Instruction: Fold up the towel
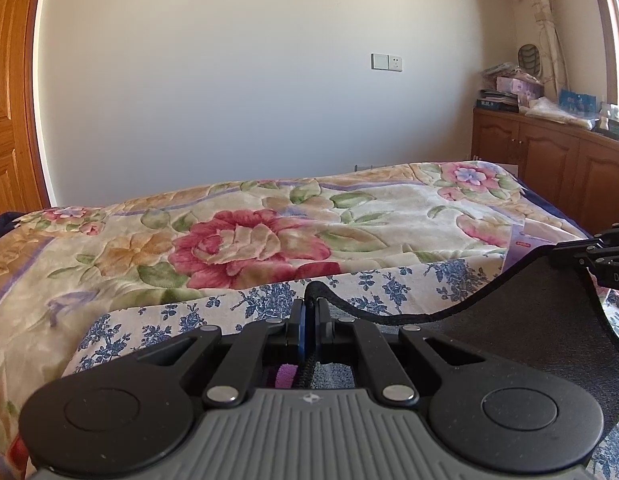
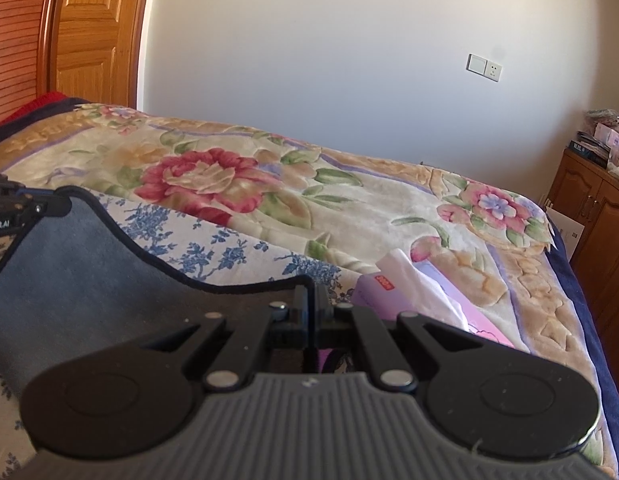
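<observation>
A dark grey towel (image 1: 521, 320) with a black hem hangs stretched between my two grippers above the bed. My left gripper (image 1: 310, 300) is shut on one corner of its upper edge. My right gripper (image 2: 311, 296) is shut on the other corner; it also shows at the right edge of the left wrist view (image 1: 589, 254). The towel (image 2: 77, 264) sags in a curve between the two grips. The left gripper shows at the left edge of the right wrist view (image 2: 37, 204). The towel's lower part is hidden behind the gripper bodies.
Under the towel lies a white cloth with blue flowers (image 1: 181, 316) on a floral blanket (image 1: 249, 240) covering the bed. A pink tissue pack (image 2: 437, 300) lies on the bed to the right. A wooden cabinet (image 1: 549, 160) with clutter stands at the right wall, a wooden door (image 2: 89, 28) at the left.
</observation>
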The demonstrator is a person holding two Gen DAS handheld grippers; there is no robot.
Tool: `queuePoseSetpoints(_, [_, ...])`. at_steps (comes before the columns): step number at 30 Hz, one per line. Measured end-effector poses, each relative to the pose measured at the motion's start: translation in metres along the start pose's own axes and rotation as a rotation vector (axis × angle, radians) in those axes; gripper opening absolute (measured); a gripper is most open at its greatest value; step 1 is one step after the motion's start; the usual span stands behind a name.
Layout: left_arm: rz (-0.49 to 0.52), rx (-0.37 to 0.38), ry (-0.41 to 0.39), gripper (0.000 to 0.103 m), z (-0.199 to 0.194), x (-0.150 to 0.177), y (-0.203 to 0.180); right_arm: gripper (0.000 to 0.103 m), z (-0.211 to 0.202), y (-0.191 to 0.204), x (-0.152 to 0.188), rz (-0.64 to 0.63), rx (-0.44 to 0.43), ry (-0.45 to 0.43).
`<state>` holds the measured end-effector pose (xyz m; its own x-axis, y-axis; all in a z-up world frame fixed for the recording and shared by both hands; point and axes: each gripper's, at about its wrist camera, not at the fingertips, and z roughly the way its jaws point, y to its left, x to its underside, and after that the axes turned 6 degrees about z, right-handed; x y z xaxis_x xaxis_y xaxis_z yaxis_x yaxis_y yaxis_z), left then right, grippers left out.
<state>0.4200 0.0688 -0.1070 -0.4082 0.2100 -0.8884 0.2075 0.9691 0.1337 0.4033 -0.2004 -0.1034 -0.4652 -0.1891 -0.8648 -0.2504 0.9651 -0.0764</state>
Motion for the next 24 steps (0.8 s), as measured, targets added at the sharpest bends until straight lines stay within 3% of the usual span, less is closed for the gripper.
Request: queuePoseSetpoints(24, [0.033,-0.036,0.069,0.006,0.033,0.022,0.001,0.004,0.03,-0.004,0.022,0.026,0.023,0.07])
